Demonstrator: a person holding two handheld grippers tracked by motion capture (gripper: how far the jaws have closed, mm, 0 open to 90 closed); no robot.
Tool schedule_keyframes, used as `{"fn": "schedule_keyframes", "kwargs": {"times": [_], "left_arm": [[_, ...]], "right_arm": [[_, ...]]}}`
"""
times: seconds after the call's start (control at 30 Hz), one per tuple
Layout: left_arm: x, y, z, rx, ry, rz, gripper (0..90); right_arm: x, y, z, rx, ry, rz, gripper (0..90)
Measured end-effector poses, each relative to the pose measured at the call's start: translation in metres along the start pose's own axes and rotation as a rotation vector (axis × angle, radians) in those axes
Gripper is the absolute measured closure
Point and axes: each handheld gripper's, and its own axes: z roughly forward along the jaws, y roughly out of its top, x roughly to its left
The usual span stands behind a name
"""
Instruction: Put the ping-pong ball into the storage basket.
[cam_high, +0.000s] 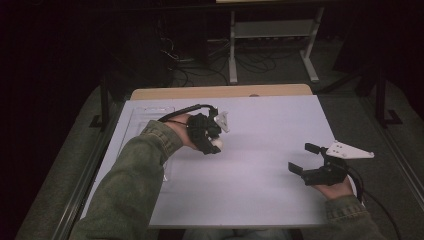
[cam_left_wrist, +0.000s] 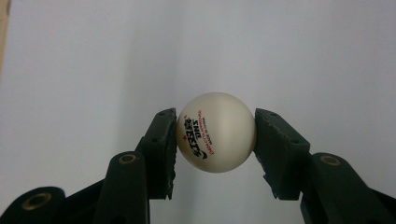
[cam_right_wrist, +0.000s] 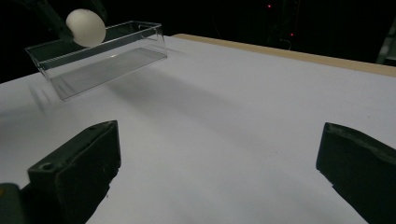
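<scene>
A dim lab or recording room is showing here: a white-topped wooden table (cam_high: 260, 125), tangled black cables (cam_high: 200, 65) lying on grey floor, a white metal-framed stand (cam_high: 272, 30) standing behind.

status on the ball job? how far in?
Done: the left tongs are shut on the white ball, which is off the white table. In hand: carrying it beside the clear tray. Left: likely dropping it into the tray. The right tongs hang open with nothing between them.
</scene>
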Motion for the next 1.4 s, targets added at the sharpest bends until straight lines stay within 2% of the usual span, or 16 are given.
{"fn": "schedule_keyframes", "kwargs": {"times": [0.27,0.4,0.57,0.67,0.9,1.0,1.4], "left_arm": [[0.001,0.002,-0.02,0.0,0.02,0.005,50.7],[0.002,0.003,-0.031,-0.017,0.042,-0.008,50.7],[0.001,0.007,-0.042,0.004,0.053,0.009,50.7],[0.003,0.014,-0.06,0.012,0.084,0.013,50.7],[0.002,0.02,-0.085,0.003,0.104,0.011,50.6],[0.001,0.018,-0.089,0.006,0.108,0.008,50.7],[-0.002,0.008,-0.087,0.019,0.106,0.007,50.7]], "right_arm": [[-0.002,0.001,0.004,-0.001,0.008,0.006,0.0],[-0.002,0.001,0.006,-0.003,0.017,0.005,0.0],[-0.002,0.002,0.009,0.0,0.027,-0.001,0.0],[0.0,0.002,0.013,0.01,0.041,-0.012,0.0],[0.0,0.004,0.018,0.009,0.056,-0.016,0.0],[0.0,0.004,0.019,0.008,0.056,-0.014,0.0],[0.001,0.003,0.013,0.01,0.037,-0.01,0.0]]}}
